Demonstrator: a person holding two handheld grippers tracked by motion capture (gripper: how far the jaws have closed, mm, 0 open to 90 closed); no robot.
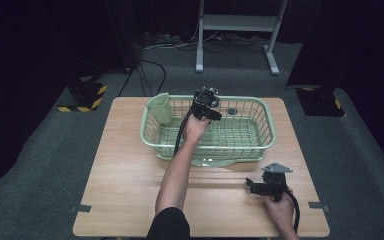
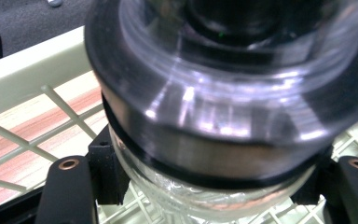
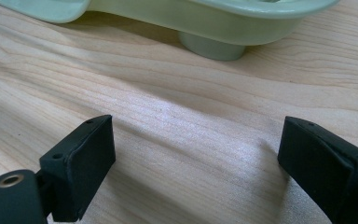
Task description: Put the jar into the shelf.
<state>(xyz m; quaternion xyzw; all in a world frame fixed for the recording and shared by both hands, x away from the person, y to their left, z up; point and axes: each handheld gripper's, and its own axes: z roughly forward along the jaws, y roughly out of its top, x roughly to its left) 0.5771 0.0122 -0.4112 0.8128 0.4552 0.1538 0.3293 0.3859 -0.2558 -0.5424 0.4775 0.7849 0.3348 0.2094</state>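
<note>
A pale wooden table (image 1: 130,190) is seen carrying a green wire-grid basket (image 1: 260,135). Inside it, a clear glass jar (image 2: 223,116) is pinched by the left gripper (image 1: 206,102). The right gripper (image 3: 196,158) is held spread above bare woodgrain.

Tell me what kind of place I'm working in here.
Likely a lab or recording studio, not a home: black curtains ring a lone wooden table, hazard-striped stand bases sit on grey carpet, and cables trail across the floor behind a green basket.
</note>
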